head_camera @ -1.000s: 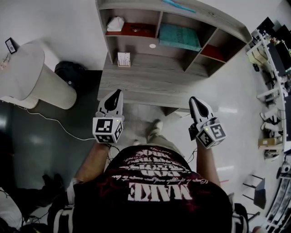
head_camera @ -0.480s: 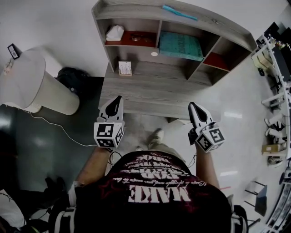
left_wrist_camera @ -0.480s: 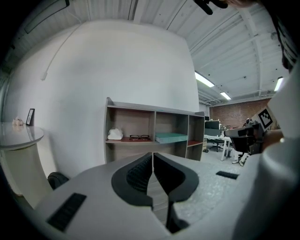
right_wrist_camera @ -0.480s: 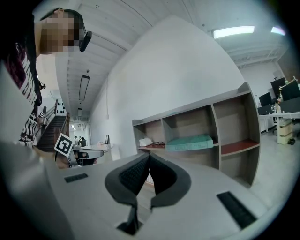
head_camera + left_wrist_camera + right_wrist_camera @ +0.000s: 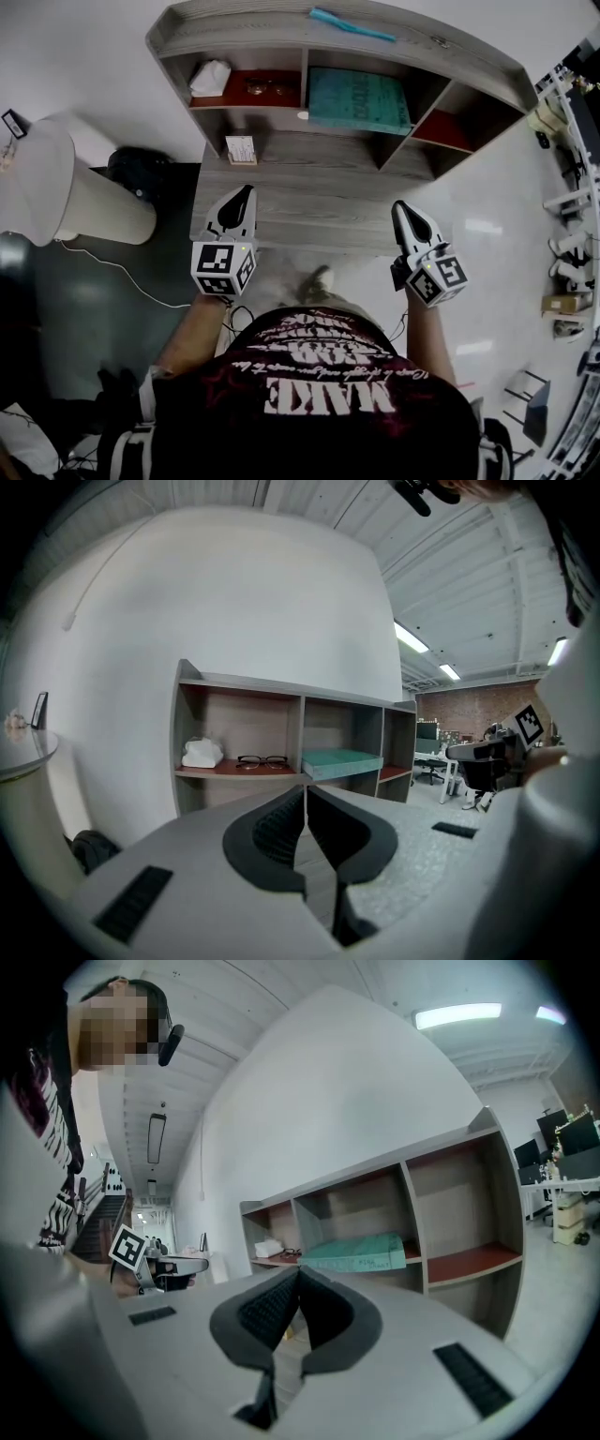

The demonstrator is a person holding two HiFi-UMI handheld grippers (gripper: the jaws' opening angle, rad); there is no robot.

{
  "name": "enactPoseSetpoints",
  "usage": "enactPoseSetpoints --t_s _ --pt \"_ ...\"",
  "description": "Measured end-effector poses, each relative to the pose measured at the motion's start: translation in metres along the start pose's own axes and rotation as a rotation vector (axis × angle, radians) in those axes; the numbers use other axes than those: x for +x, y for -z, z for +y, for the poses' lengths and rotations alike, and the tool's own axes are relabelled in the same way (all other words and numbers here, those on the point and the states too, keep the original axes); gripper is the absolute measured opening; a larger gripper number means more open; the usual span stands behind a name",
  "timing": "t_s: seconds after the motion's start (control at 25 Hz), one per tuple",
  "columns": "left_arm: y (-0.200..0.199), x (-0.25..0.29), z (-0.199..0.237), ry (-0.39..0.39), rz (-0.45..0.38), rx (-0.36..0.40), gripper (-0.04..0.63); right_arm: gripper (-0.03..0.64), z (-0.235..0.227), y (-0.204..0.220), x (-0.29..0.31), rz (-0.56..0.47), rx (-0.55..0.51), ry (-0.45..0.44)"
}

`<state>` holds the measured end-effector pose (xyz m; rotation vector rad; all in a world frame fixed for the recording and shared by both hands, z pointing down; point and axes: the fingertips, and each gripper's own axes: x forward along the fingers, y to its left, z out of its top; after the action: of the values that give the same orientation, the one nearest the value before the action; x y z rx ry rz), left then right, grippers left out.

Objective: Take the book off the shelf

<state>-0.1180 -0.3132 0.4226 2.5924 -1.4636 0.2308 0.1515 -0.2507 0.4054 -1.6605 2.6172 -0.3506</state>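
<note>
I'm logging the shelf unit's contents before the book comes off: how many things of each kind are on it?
teal book: 1
glasses: 1
white bundle: 1
small pale box: 1
slim blue item: 1
Total: 5

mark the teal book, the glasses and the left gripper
teal book [image 5: 358,100], head view, middle of its cover
glasses [image 5: 262,758], left gripper view, the bridge
left gripper [image 5: 247,189], head view, tips of its shut jaws
</note>
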Motion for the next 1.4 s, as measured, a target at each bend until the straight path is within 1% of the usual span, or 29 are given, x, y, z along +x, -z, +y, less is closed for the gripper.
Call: enactPoseSetpoints --t_s 0.24,0.44,0.64,0.84,1.0,1.16,1.28,1.4 --pt "-0.021 0.046 -0.009 0.005 -0.01 0.013 0.015 0.005 -0.042 -0.015 0.018 -0.021 0.004 -0.004" --pt "-0.04 0.077 -0.015 0.008 -0.038 -0.016 0.015 0.005 -0.071 -0.027 0.033 -0.032 0.001 -0.016" --pt "-0.048 0.106 -0.023 -0.02 -0.049 -0.025 0.015 0.005 -0.105 -0.034 0.045 -0.039 0.006 -0.027" --pt "-0.058 0.13 -0.029 -0.039 -0.08 -0.036 0.015 0.005 -0.129 -0.046 0.061 -0.045 -0.03 -0.058" --pt "-0.059 0.142 -0.028 -0.05 -0.058 -0.06 0.017 0.005 -0.14 -0.047 0.08 -0.034 -0.032 -0.081" --pt "-0.054 0.152 -0.029 -0.024 -0.018 -0.074 0.02 0.009 -0.143 -0.042 0.097 -0.008 -0.019 -0.092" --pt "-0.05 0.161 -0.028 0.011 0.001 -0.115 0.082 0.107 -0.143 -0.036 0.11 0.009 0.001 -0.093" --pt "-0.048 0.168 -0.026 0.034 0.015 -0.115 0.12 0.14 -0.144 -0.032 0.118 0.017 0.013 -0.07"
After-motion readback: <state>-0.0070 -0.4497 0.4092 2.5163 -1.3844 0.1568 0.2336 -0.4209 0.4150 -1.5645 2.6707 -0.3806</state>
